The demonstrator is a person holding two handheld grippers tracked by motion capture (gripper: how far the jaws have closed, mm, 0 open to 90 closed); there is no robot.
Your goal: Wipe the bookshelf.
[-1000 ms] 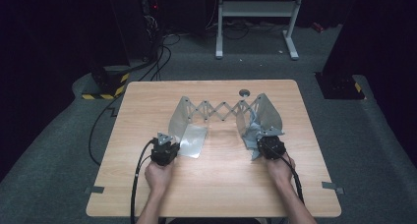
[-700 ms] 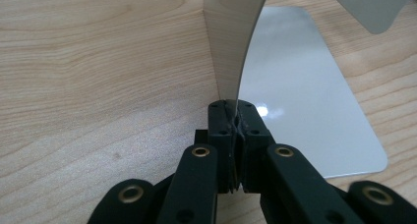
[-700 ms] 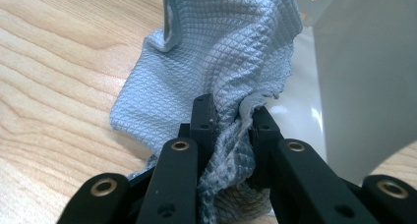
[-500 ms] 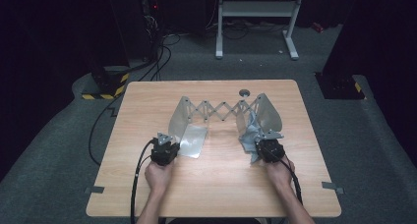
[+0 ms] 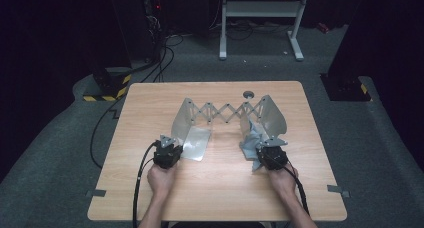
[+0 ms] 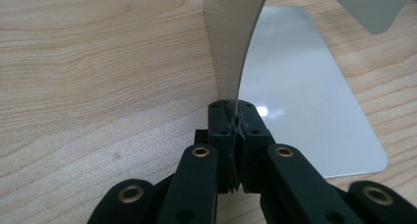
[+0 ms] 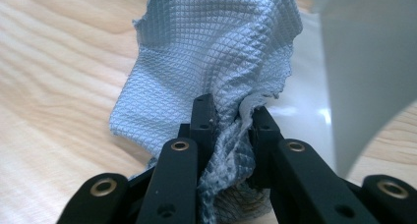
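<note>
A grey metal rack stands mid-table, its scissor lattice [image 5: 225, 112] joining a left end panel [image 5: 185, 120] and a right end panel [image 5: 274, 115]. My left gripper [image 5: 171, 145] is shut on the near edge of the left panel. Its own view shows the thin upright sheet [image 6: 231, 47] pinched between the jaws of the left gripper [image 6: 231, 108]. A shiny flat plate [image 6: 305, 86] lies on the table beside it. My right gripper [image 5: 266, 148] is shut on a crumpled blue-grey cloth [image 5: 252, 138]. The waffle-textured cloth [image 7: 211, 57] bunches up out of the right gripper [image 7: 231, 111], next to the right panel [image 7: 369, 62].
A small round dark disc [image 5: 248, 94] lies on the wooden table [image 5: 210, 193] behind the rack. Black cables [image 5: 140, 183] trail from the left gripper off the table's near edge. A white metal stand [image 5: 260, 10] is on the floor beyond.
My right gripper has drawn back a little toward the near edge with the cloth in it. The left gripper has hardly moved and keeps its hold on the panel.
</note>
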